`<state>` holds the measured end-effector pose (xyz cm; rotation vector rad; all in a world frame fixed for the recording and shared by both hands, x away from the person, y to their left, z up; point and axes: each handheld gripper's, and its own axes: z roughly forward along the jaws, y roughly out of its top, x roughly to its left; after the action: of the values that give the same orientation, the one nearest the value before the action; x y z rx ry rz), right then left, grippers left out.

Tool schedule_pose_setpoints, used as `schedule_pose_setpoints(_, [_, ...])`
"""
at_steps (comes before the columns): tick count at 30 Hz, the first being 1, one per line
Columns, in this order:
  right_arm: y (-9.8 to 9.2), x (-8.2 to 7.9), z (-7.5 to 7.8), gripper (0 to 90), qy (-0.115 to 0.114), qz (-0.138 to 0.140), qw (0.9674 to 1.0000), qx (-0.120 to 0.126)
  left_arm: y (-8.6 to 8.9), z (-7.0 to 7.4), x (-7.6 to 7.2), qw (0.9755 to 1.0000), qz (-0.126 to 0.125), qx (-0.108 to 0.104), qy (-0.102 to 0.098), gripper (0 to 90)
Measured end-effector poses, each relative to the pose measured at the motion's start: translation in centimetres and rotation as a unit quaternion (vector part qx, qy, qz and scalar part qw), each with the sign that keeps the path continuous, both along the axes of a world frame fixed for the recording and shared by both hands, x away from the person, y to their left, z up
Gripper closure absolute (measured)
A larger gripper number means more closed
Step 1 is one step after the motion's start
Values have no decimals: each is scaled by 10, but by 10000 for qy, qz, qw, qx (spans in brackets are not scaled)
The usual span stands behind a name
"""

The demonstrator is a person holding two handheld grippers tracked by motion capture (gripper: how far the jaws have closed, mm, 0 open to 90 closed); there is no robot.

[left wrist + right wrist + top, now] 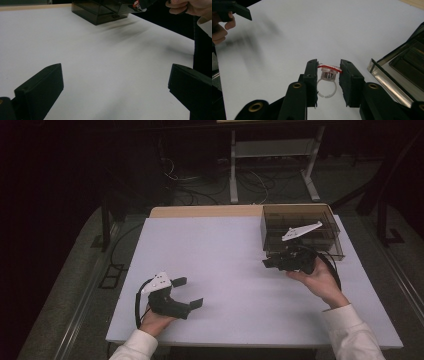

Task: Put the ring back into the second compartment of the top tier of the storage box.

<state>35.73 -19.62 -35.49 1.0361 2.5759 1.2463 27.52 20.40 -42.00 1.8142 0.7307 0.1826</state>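
Right gripper [328, 72]: jaws clamp a toy ring [327, 75] by its red-rimmed top.
Left gripper [187, 292]: jaws wide apart, empty.
Risk: the thin rim could slip and drop short of the organiser box [300, 232].

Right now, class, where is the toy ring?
In the right gripper view, the toy ring sits clamped in the right hand-held gripper, beside the dark box.

No legible text or labels
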Motion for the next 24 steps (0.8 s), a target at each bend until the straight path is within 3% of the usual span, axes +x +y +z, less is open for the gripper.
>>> schedule_pose_setpoints(24, [-35, 2, 18, 680, -102, -390, 9991, 88, 0, 1, 0, 10000, 6, -6, -15, 0])
